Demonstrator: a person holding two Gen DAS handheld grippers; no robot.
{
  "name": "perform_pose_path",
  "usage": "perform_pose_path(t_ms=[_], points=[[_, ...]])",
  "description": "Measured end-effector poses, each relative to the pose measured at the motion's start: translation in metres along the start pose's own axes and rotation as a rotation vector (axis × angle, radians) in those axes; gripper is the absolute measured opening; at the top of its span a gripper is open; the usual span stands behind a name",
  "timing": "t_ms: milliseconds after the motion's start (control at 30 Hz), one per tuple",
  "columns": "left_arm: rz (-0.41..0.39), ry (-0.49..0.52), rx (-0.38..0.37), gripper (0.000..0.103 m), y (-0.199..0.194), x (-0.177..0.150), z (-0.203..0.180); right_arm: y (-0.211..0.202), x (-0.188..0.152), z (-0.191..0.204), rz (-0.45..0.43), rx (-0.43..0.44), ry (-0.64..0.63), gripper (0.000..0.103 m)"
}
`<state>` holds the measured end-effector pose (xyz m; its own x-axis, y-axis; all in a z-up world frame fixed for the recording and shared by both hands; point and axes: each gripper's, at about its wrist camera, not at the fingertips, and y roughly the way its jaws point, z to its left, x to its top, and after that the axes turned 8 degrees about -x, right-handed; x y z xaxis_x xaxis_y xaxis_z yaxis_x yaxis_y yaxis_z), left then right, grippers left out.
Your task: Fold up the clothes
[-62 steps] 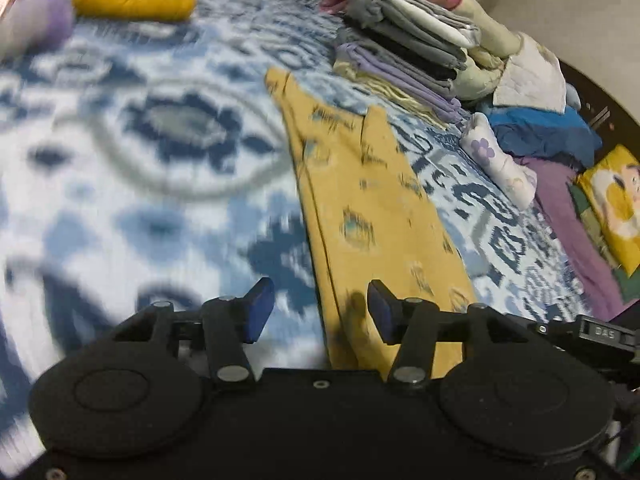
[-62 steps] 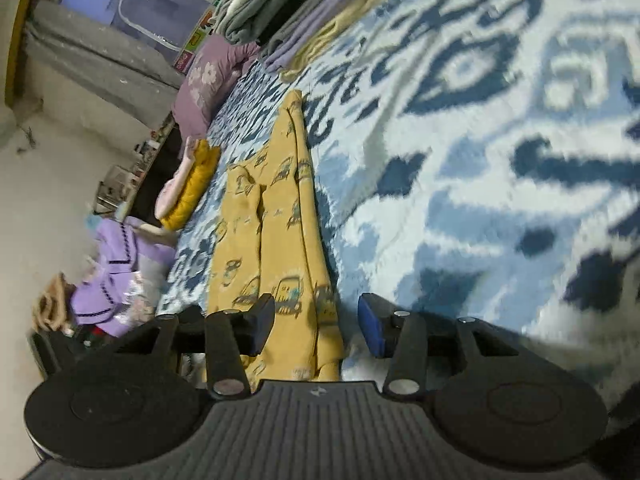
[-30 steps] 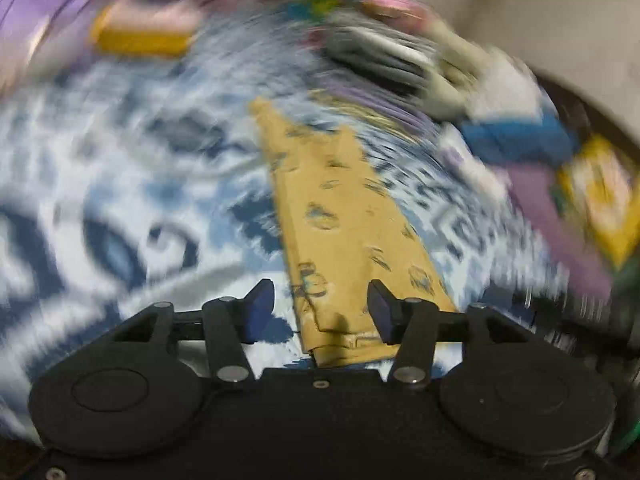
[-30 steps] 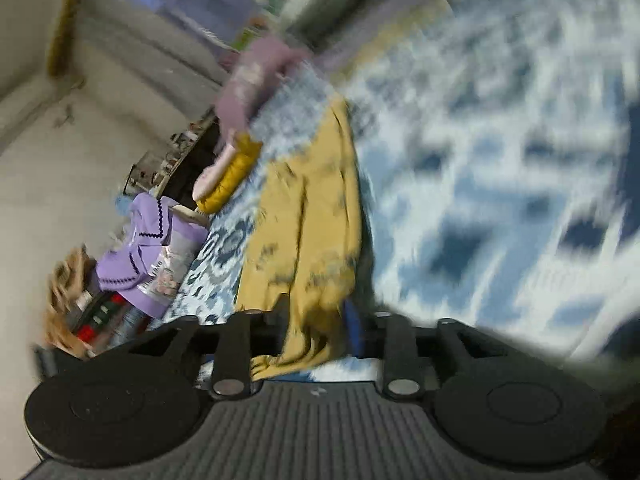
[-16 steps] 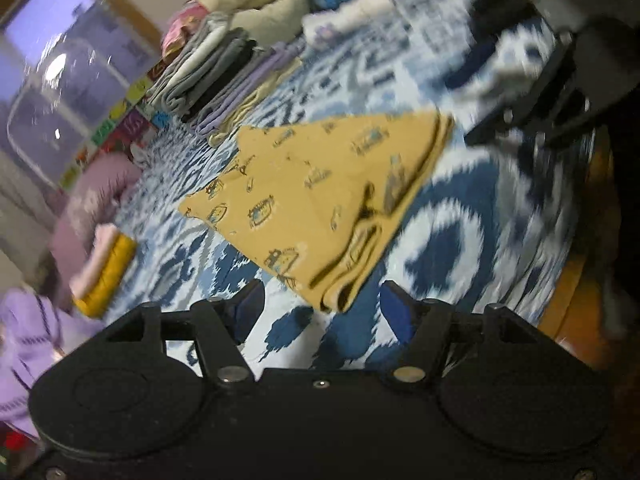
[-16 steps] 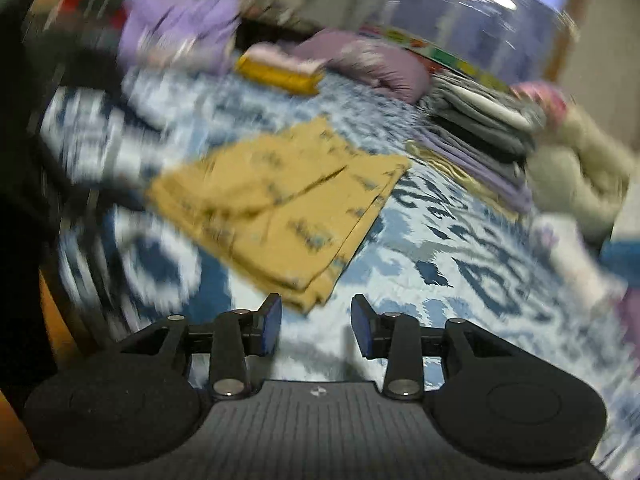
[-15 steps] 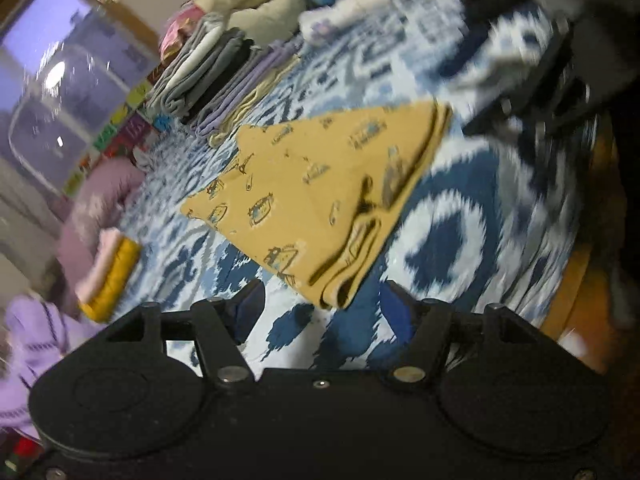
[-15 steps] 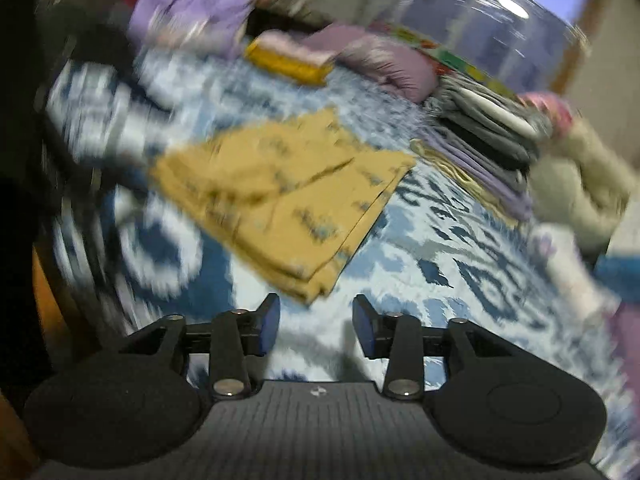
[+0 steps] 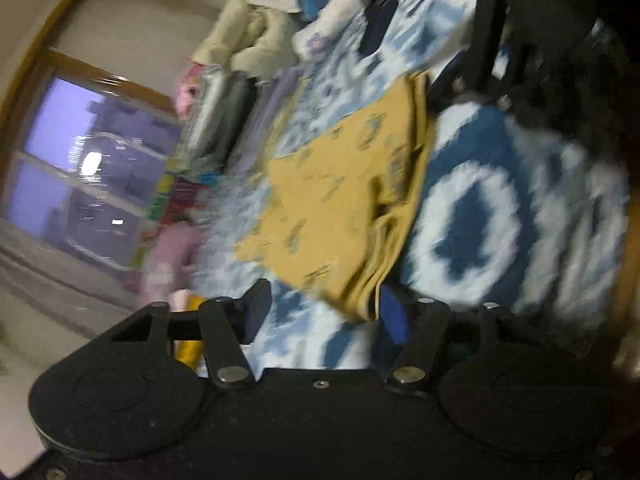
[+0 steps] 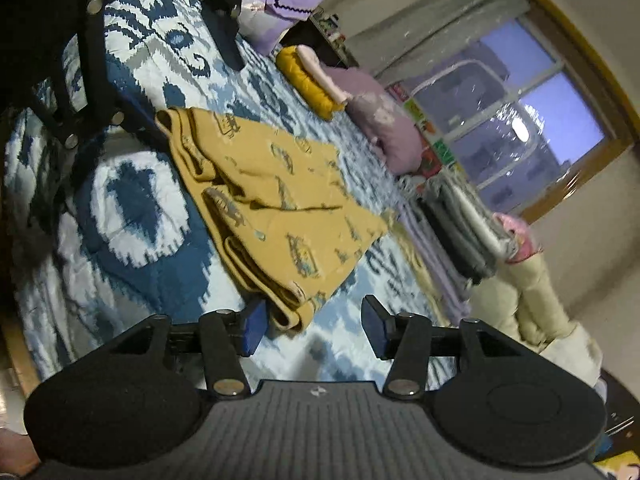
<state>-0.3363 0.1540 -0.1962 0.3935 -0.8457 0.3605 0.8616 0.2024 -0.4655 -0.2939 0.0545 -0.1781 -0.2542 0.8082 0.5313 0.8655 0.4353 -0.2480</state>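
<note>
A yellow garment (image 9: 340, 204) with a small vehicle print lies folded into a rough rectangle on the blue and white patterned bedspread (image 9: 480, 216). My left gripper (image 9: 326, 314) is at one near corner. That corner reaches in between the jaws beside the right pad, the jaws are closing, and no pad presses on it. My right gripper (image 10: 314, 327) is at the other near corner of the garment (image 10: 280, 204). Its thick folded edge lies just inside the left pad while the jaws are opening. Each view shows the other gripper as a dark frame at the garment's far corner.
Stacks of folded clothes (image 10: 464, 220) stand along the far side below a window (image 10: 532, 120). A purple pillow (image 10: 380, 120), a yellow and pink folded pile (image 10: 308, 76) and a purple bag (image 10: 280, 4) lie beyond. Cream bedding (image 9: 248, 36) sits by the stacks.
Both views have rolled sharply. The long yellow strip now lies doubled over into a shorter shape. The right jaws, shut on its edge a second ago, stand wider. Both grippers are closer to the corners.
</note>
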Motion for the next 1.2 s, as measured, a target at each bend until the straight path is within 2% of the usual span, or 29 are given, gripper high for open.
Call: perform_pose_path(t_ms=[100,133,200,400,467,533,633,733,767,867,967,1100,1200], points=[[0.003,0.018,-0.008,0.057,0.001,-0.004,-0.001,0.002,-0.001,-0.005,-0.011,-0.013,0.013,0.05],[0.007,0.035,-0.014,0.052,0.001,-0.006,-0.005,0.001,-0.001,-0.007,-0.011,-0.005,0.01,0.05],[-0.001,0.058,-0.007,0.048,0.001,-0.008,-0.011,-0.001,-0.007,-0.005,0.003,0.028,-0.018,0.05],[-0.022,0.081,0.046,0.048,0.012,-0.002,-0.017,0.004,-0.008,0.005,-0.037,0.019,-0.07,0.049],[-0.023,0.076,0.041,0.047,0.008,-0.004,-0.014,0.004,-0.007,0.008,-0.048,0.01,-0.098,0.047],[-0.026,0.073,0.022,0.04,0.006,-0.008,-0.015,0.001,-0.01,0.004,-0.044,0.012,-0.083,0.046],[-0.026,0.077,0.036,0.039,0.01,-0.008,-0.019,0.004,-0.01,0.006,-0.06,0.014,-0.082,0.038],[-0.024,0.065,0.041,0.025,0.012,-0.005,-0.015,0.01,-0.008,0.007,-0.081,0.018,-0.059,0.028],[-0.029,0.056,0.031,0.02,0.01,-0.005,-0.013,0.011,-0.007,0.006,-0.078,0.036,-0.041,0.018],[-0.034,0.028,0.0,0.016,0.003,-0.005,-0.005,0.006,-0.005,-0.004,-0.072,0.105,0.026,0.013],[-0.028,-0.01,-0.046,0.014,-0.006,-0.008,0.005,-0.008,-0.003,-0.019,-0.081,0.161,0.084,0.012],[-0.07,-0.215,-0.131,0.014,-0.018,-0.009,0.039,-0.021,-0.001,-0.037,-0.107,0.183,0.178,0.012],[-0.09,-0.256,-0.153,0.014,-0.015,-0.004,0.059,-0.015,0.003,-0.059,-0.124,0.189,0.267,0.012]])
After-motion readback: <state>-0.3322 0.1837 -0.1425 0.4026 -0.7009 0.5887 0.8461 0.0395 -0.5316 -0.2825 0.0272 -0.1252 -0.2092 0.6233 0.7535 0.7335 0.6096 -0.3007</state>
